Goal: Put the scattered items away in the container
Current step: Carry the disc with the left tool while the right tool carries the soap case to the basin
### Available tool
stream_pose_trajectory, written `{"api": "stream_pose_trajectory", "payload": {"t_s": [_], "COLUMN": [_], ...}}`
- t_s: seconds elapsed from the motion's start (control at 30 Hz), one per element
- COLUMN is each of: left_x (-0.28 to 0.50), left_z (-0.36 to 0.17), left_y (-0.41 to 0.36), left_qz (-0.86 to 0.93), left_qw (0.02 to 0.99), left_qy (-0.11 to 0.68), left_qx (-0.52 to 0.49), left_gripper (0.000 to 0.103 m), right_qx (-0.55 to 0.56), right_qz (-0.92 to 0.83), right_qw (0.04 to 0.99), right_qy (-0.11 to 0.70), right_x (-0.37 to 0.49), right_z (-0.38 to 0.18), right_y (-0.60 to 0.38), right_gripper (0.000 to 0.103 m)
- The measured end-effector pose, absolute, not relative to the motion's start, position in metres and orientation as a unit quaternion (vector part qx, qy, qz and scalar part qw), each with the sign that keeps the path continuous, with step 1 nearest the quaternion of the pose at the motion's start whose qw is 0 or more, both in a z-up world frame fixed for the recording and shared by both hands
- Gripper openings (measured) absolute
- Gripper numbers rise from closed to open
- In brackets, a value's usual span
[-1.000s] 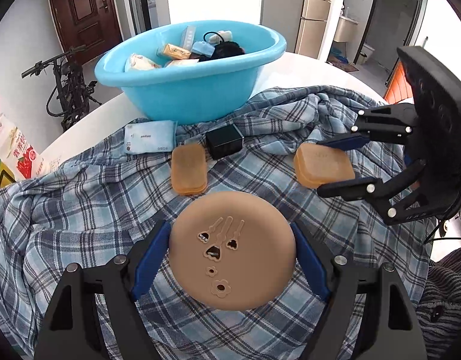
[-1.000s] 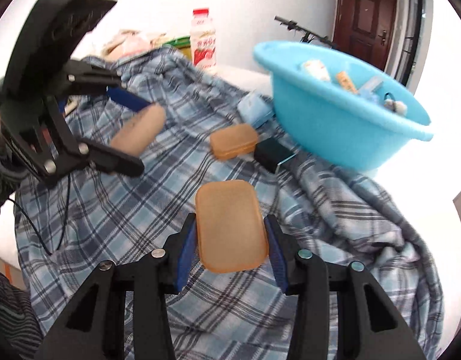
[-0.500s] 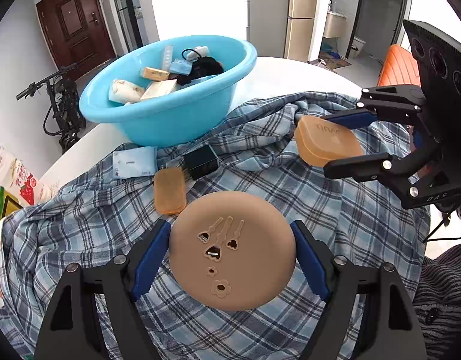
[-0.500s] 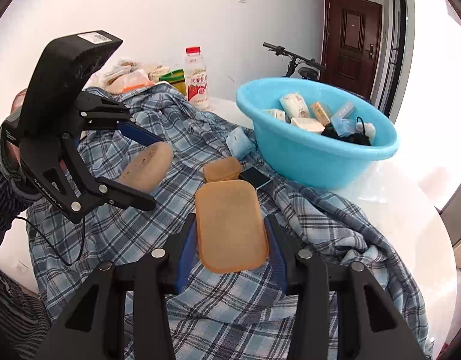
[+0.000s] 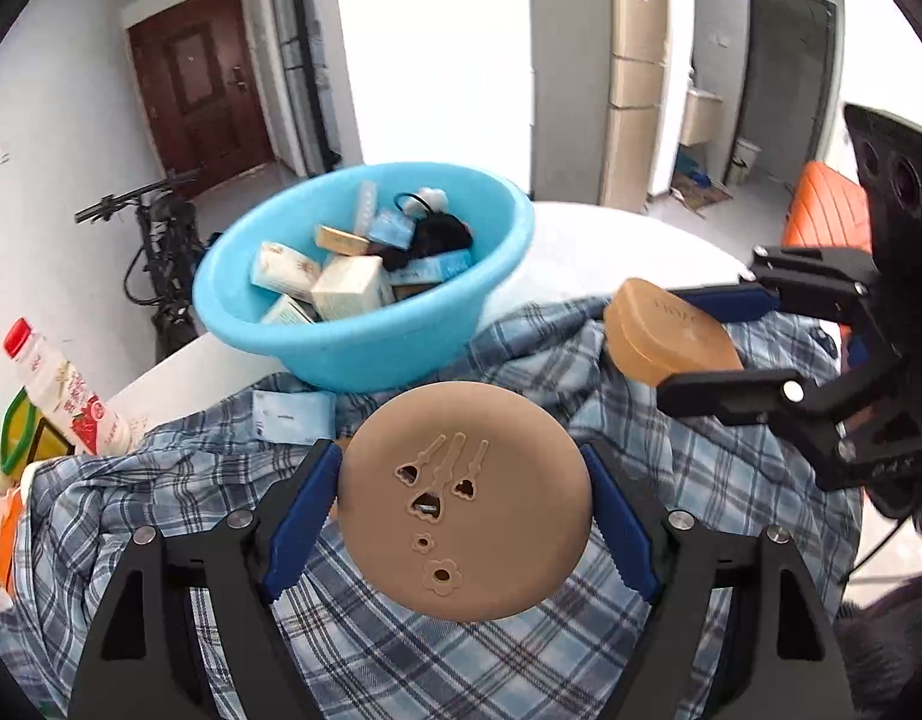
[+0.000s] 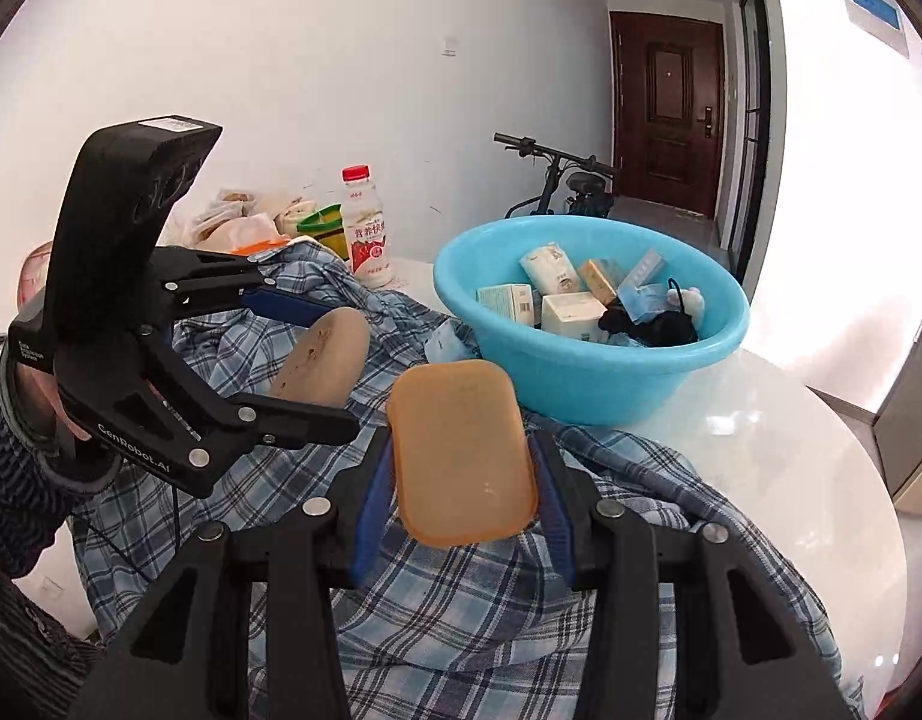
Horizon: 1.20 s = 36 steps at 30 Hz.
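Note:
My left gripper (image 5: 465, 515) is shut on a round tan disc (image 5: 466, 501) with small cut-out shapes, held in the air over the plaid cloth (image 5: 700, 480). My right gripper (image 6: 461, 468) is shut on an orange rounded rectangular box (image 6: 461, 450). Each gripper shows in the other's view: the left gripper (image 6: 335, 360) with the disc (image 6: 323, 357), the right gripper (image 5: 658, 348) with the orange box (image 5: 670, 330). The blue basin (image 5: 353, 348) stands beyond both, holding several small boxes and a black item. The basin (image 6: 580, 390) lies ahead and right in the right wrist view.
A light blue tissue pack (image 5: 293, 417) lies on the cloth by the basin. A red-capped drink bottle (image 6: 368, 228) and bags stand at the table's far left. White round table (image 6: 760, 450) shows bare to the right. A bicycle (image 5: 155, 252) and doors stand behind.
Both grippers have risen with their items off the cloth and tilted up toward the basin, whose inside now shows. The second orange box and black box have dropped out of sight.

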<state>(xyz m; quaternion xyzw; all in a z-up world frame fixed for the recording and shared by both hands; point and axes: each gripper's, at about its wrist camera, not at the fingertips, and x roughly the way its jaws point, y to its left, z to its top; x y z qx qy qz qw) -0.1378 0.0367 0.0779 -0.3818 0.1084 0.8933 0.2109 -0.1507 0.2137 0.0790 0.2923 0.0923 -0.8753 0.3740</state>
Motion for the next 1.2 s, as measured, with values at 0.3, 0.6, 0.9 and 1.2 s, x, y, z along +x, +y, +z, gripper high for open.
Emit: {"api": "stream_pose_trajectory", "payload": {"t_s": [0.3,0.6,0.9,1.2], "left_x": [-0.145,-0.153,-0.190,-0.224], "left_z": [0.089,0.089,0.094,0.119], "left_y": [0.027,0.035,0.026,0.031], "left_qz": [0.905,0.906,0.912,0.917], "left_qw": [0.186,0.184,0.156,0.165], "left_qy": [0.078,0.077,0.051,0.044], "left_qx": [-0.374,-0.374,-0.376,-0.361], "left_gripper": [0.083,0.083,0.083,0.083], "right_qx": [0.271,0.274,0.267,0.260], "right_qz": [-0.894,-0.898,-0.905,-0.909], "right_qw": [0.355,0.341,0.330,0.323], "right_qy": [0.042,0.047,0.036,0.030], "right_x": [-0.165,-0.181,-0.208,-0.242], "right_z": [0.095,0.098,0.109,0.121], "right_y": [0.219,0.220,0.222,0.221], "right_gripper": [0.043,0.043,0.043,0.043]}}
